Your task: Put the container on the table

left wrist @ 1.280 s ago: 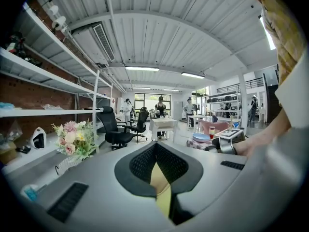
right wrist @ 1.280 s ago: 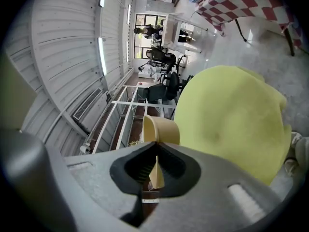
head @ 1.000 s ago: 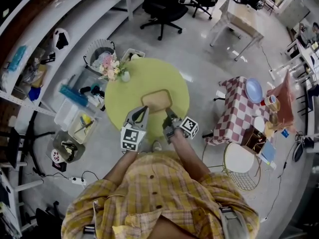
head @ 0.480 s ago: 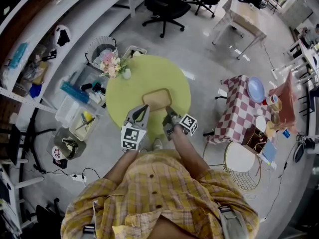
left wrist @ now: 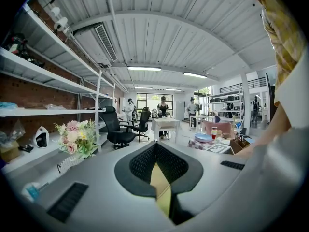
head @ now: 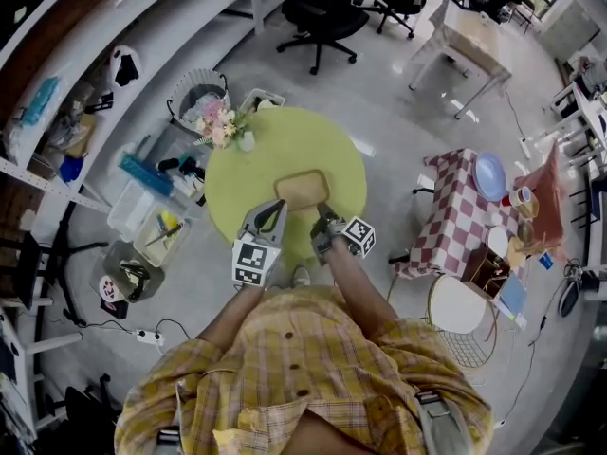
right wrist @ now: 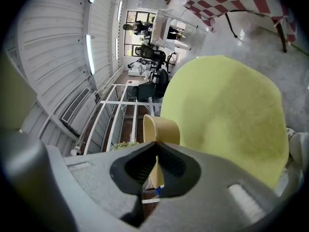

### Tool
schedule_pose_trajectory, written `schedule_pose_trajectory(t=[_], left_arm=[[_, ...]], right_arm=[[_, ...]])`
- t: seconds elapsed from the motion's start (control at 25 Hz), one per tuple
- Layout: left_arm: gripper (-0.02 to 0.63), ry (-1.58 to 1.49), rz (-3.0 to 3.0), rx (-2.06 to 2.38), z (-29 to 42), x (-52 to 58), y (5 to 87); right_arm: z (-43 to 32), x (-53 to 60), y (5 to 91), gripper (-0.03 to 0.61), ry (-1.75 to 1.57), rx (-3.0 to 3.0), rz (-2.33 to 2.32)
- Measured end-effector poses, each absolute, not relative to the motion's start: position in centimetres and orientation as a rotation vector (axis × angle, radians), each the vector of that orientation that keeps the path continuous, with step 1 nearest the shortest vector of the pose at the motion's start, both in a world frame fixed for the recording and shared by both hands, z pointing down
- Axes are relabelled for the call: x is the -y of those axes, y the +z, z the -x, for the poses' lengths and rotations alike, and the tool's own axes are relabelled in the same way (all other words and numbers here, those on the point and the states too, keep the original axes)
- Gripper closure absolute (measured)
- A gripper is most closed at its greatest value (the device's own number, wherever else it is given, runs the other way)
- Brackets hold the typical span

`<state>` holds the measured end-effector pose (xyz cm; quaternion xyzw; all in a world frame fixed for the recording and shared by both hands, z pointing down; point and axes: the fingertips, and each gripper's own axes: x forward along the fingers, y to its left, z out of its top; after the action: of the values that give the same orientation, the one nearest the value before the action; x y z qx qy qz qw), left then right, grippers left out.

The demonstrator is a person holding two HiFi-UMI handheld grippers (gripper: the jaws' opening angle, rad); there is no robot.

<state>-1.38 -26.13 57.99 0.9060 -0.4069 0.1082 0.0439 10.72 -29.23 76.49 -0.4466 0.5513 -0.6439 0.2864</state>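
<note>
- Here, a shallow tan container (head: 302,189) sits over the middle of a round yellow-green counter (head: 275,150), its long side turned towards the person.
- The left tongs (head: 274,209) meet the container at its near left corner, and the right tongs (head: 322,216) meet it at its near right corner.
- In the left gripper view, the left tongs are clamped on a thin tan wall of the container, which shows as a narrow strip between the ribbed pads.
- In the right gripper view, the right tongs are likewise pressed together on the container's rim; the tan wall rises above the pads, with the counter's green top spread out beside it.
- Whether the container's base rests on the counter or hangs just above it cannot be told from any view.
- A bunch of pink and white flowers (head: 217,121) stands at the counter's far left edge, well apart from the container.
- To the person's right, apart from the counter, stands a table with a red-and-white checked cloth (head: 453,218), and a blue plate (head: 486,173) lies on it.
- A black office chair (head: 322,15) stands on the floor beyond the counter.
- The person's yellow plaid shirt (head: 294,368) fills the bottom of the head view.
</note>
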Motion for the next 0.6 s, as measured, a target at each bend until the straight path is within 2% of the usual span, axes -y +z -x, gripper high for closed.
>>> schedule_pose_trajectory(t=[0.6], left_arm=[[0.607, 0.351, -2.753, 1.271, 2.2, 26.0, 58.6]], right_arm=[[-10.6, 30.1, 80.1, 0.566, -1.802, -1.329, 1.235]])
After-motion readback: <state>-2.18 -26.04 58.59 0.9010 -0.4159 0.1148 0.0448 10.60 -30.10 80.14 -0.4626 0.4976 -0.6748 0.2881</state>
